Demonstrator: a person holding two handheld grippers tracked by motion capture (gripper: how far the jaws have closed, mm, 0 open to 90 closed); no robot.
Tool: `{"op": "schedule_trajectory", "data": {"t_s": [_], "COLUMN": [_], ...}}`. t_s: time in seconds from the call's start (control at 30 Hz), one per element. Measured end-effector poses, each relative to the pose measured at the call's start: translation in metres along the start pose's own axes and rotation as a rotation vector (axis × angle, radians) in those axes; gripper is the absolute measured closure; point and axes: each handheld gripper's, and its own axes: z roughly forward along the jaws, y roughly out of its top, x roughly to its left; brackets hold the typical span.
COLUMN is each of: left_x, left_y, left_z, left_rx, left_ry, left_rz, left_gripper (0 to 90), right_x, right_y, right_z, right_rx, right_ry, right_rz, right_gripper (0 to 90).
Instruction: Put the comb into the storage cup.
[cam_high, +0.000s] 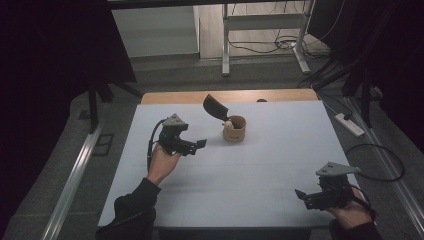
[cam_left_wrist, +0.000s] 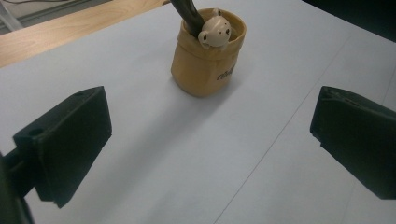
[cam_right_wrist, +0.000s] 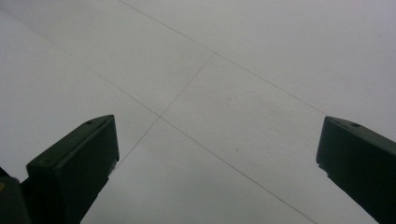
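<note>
While both tools are held with their jaws wide apart and nothing between them, the tan fabric pot is seen standing upright on the white tabletop, toward the far middle of it, with a small cream bear figure perched at its rim and a dark scoop-like implement rising out of its mouth. The implement's long axis is tilted up and away from the pot, leaning toward the far-left side. The left tool is held just beside the pot, on its near-left side, and its jaws are pointed toward the pot; in the left gripper view the pot is framed ahead and between the two jaws, slightly off to the far side. The right tool is kept well apart from the pot, at the near-right edge of the tabletop, and in the right gripper view its jaws are aimed at bare tabletop. The left tool is judged the nearer by far, so a reach for the pot or its implement would most likely be made from that side, forward and slightly rightward.
</note>
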Motion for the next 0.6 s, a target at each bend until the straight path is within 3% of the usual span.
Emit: {"op": "schedule_trajectory", "data": {"t_s": [0.6], "left_x": [-0.007], "left_y": [-0.012], "left_z": [-0.013], "left_rx": [0.002], "left_ry": [-0.01], "left_rz": [-0.014], "left_gripper": [0.0], "right_x": [0.0], "right_y": [0.0], "right_z": [0.0], "right_rx": [0.002], "right_ry": [0.002], "right_rz": [-0.001], "right_gripper": [0.0]}}
